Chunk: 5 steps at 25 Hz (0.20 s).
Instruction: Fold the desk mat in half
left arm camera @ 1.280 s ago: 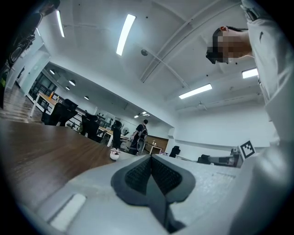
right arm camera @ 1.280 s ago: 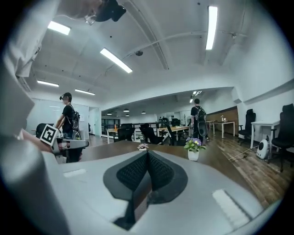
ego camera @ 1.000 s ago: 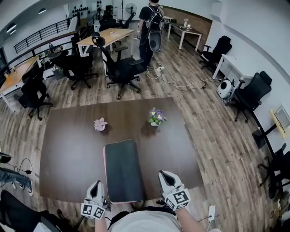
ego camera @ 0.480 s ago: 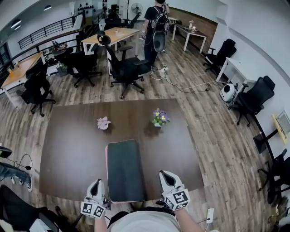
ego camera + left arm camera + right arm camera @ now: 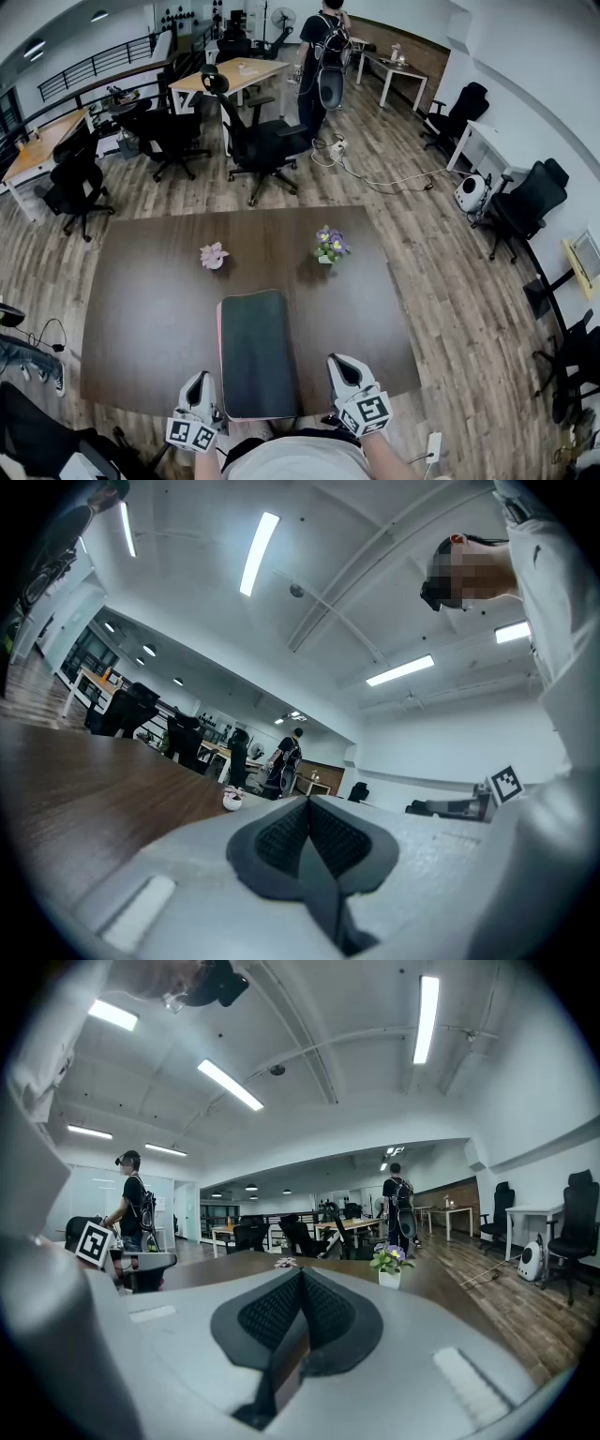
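Both grippers are empty and pressed together: the left gripper (image 5: 307, 832) shows its pads meeting in a closed seam with nothing between them, and the right gripper (image 5: 300, 1309) shows the same. In the head view the left gripper (image 5: 199, 382) and right gripper (image 5: 343, 366) sit at the near table edge, one on each side of the desk mat (image 5: 255, 352), close to its near corners but not touching it as far as the view shows. The mat lies flat on the brown table (image 5: 141, 309) as a narrow dark rectangle running away from the person, with a thin pink edge along its left and near sides. That looks like a second layer, so the fold reads as probably already made, edges roughly lined up; layer count can't be confirmed from above. If so, what's left is at most a squaring-up press. The purple flower pot (image 5: 327, 245) and the small pink flower piece (image 5: 213, 255) stand beyond the mat's far end, well apart from it.
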{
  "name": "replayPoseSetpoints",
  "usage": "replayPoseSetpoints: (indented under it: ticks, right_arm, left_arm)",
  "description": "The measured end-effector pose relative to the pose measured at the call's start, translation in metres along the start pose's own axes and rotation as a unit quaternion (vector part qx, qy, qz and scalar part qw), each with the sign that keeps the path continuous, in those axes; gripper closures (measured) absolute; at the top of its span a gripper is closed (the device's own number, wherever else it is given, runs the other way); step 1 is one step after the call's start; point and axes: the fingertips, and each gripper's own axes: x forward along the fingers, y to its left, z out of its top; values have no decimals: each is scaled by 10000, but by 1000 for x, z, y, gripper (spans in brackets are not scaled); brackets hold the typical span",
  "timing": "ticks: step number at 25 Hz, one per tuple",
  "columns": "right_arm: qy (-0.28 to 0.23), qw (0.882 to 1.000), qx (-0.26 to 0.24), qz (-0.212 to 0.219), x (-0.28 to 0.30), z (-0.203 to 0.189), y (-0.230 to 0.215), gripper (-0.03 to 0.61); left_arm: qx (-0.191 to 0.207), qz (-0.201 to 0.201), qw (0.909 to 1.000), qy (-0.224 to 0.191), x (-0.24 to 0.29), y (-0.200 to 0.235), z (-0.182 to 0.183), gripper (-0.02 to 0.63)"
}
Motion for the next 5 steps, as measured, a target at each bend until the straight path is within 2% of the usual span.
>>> replayPoseSetpoints:
  ticks: [5]
  right_arm:
    - [-4, 10000, -12, -9, 1, -1, -2, 580]
  left_arm:
    - [-11, 0, 10000, -22, 1, -1, 0, 612]
